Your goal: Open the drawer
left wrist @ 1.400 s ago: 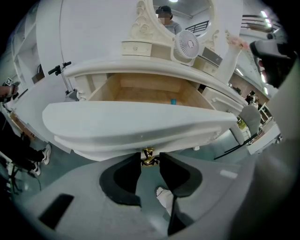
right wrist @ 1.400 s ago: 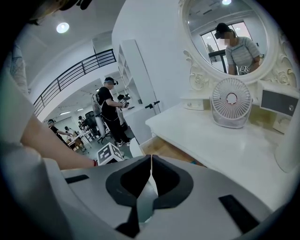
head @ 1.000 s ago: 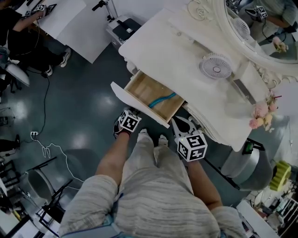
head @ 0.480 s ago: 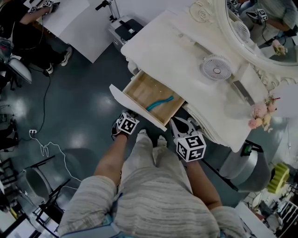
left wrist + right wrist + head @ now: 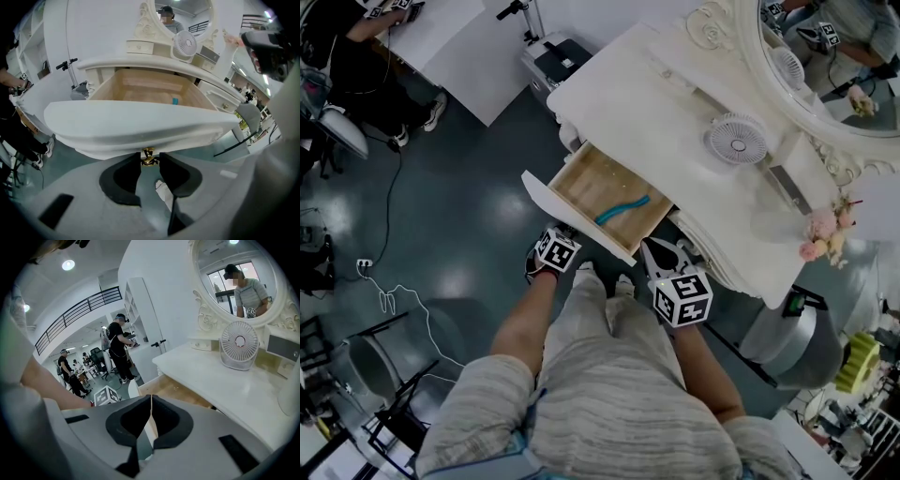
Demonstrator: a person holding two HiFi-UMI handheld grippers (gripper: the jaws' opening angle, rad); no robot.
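The white dressing table's drawer [image 5: 605,199] stands pulled out, its wooden inside showing a blue curved object [image 5: 622,208]. In the left gripper view the curved white drawer front [image 5: 140,124] fills the middle, with a small brass knob [image 5: 148,157] under it. My left gripper [image 5: 149,159] is shut on that knob, one black pad on each side. In the head view this left gripper [image 5: 563,234] sits at the drawer front's near edge. My right gripper [image 5: 151,398] is shut with nothing in it, and the head view shows the right gripper [image 5: 656,247] beside the drawer's right corner.
A small white fan [image 5: 734,138] stands on the tabletop [image 5: 637,103] before an oval mirror [image 5: 825,56]. Pink flowers [image 5: 823,234] lie at the table's right end, a silver bin [image 5: 794,330] below them. A white cable [image 5: 394,300] trails over the dark floor at left. People work at a desk far left.
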